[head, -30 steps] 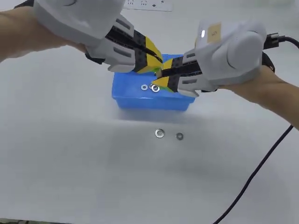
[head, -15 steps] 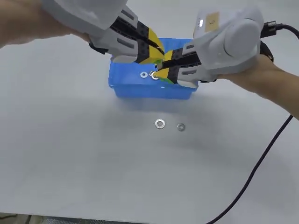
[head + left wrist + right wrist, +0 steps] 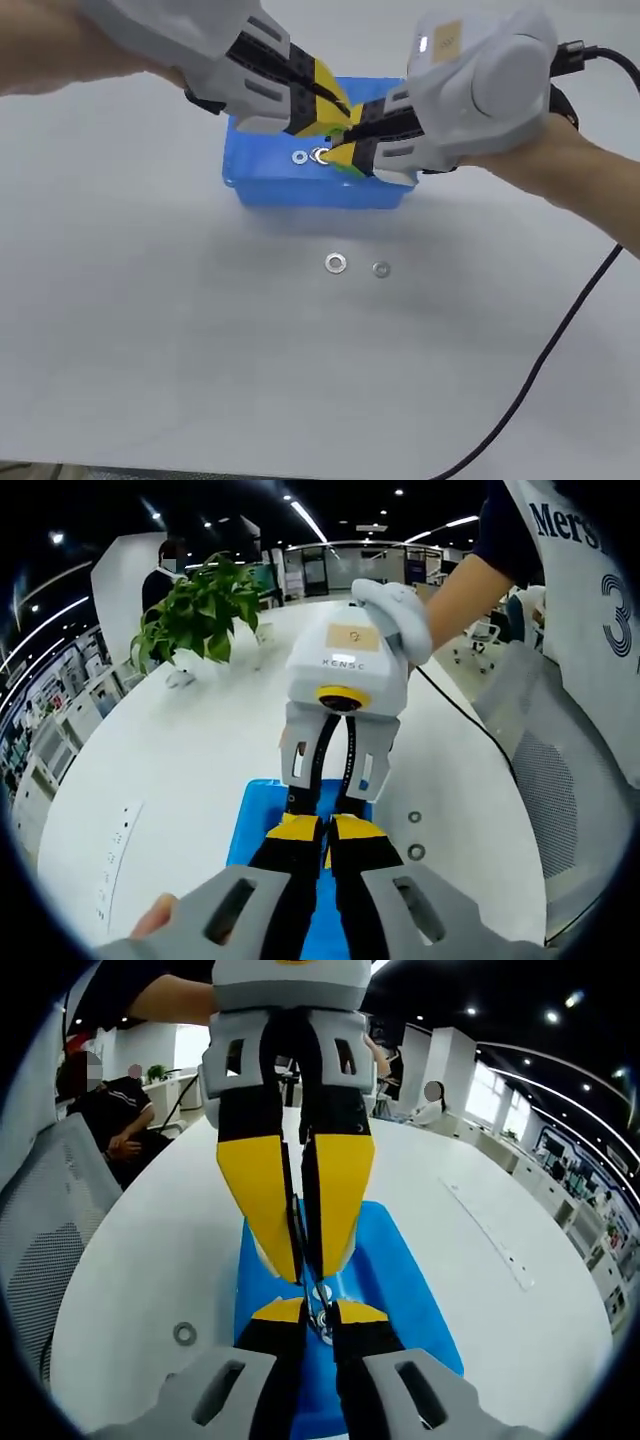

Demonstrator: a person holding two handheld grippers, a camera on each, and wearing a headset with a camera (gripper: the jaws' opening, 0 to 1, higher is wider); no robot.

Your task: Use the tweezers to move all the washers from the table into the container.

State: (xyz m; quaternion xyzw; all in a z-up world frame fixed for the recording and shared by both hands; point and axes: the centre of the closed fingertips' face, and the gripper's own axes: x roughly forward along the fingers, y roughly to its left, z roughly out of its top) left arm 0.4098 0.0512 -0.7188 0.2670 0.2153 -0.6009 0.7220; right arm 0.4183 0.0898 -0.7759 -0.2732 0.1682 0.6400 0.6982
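A blue container [image 3: 262, 186] stands on the white table, with two washers [image 3: 300, 157] lying inside it. Two more washers [image 3: 336, 263] rest on the table just in front of it. My left gripper [image 3: 342, 112] reaches in from the upper left, my right gripper [image 3: 336, 155] from the right, and their yellow tips meet over the container. In the right gripper view thin metal tweezers [image 3: 300, 1232] run from between the left gripper's jaws down between my right gripper's [image 3: 320, 1315] jaws, above a washer [image 3: 321, 1296]. Both grippers look shut on the tweezers.
A black cable [image 3: 560, 350] trails from the right gripper across the table's right side. A potted plant [image 3: 200, 610] stands far back on the table. People sit at chairs beyond the table edge. Bare tabletop lies in front of the container.
The view has shifted. Both grippers have sunk a little lower over the container, still tip to tip. The washers lie where they were.
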